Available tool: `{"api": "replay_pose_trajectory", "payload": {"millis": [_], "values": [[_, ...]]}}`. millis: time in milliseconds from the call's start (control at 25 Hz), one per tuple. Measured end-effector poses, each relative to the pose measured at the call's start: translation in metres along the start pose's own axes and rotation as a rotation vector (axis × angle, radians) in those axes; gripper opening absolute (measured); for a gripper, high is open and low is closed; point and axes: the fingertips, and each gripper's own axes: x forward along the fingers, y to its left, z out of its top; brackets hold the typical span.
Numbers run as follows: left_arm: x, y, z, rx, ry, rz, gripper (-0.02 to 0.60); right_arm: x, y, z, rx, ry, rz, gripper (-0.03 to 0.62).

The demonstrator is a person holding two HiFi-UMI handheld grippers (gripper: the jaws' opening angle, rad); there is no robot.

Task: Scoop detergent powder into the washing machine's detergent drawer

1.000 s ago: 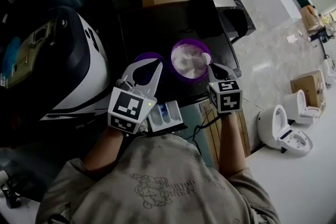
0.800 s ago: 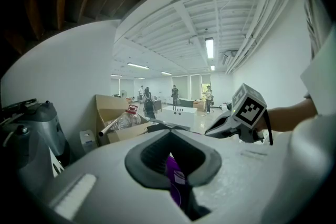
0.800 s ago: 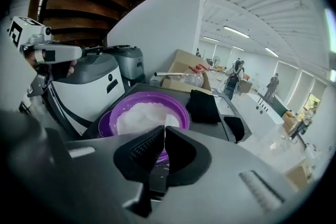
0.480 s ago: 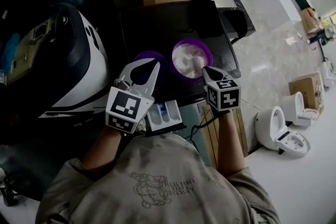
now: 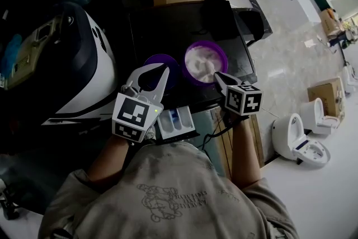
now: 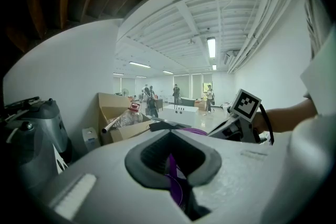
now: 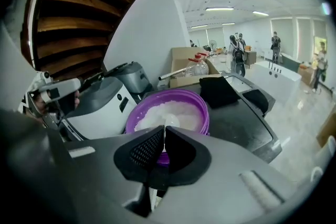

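Right gripper (image 7: 164,140) clamps white plastic scoop (image 7: 166,124) in round purple powder tub (image 7: 205,120), mid-frame; left gripper (image 6: 170,157) pinches flat purple lid (image 6: 172,178). Lift level.

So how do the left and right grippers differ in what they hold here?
The left gripper is shut on the purple lid by its edge; the right gripper is shut on the white scoop by its handle. The left gripper is held beside the purple tub; the right gripper holds the scoop over its white powder. Both are shut on something.

Left gripper (image 5: 165,71) and right gripper (image 5: 217,76) both clamped.
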Motion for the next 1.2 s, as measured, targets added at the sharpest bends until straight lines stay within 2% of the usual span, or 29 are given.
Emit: {"api": "replay_pose_trajectory", "payload": {"millis": [320,520,680,920,1200], "values": [[-0.002,0.004,-0.002,0.016,-0.001,0.005,0.002,-0.008,0.011,0.013,0.265,-0.13,0.138,0.035],[-0.003,0.006,-0.001,0.037,0.015,0.006,0.002,-0.012,0.017,0.018,0.377,-0.184,0.205,0.035],[-0.003,0.004,-0.002,0.015,0.01,-0.001,0.002,-0.017,0.021,0.021,0.472,-0.234,0.255,0.035],[-0.005,0.004,-0.001,0.02,0.0,-0.001,0.002,-0.026,0.035,0.028,0.701,-0.318,0.412,0.035],[-0.009,0.001,-0.002,0.02,0.003,-0.005,0.002,-0.035,0.041,0.026,0.903,-0.363,0.546,0.035]]}}
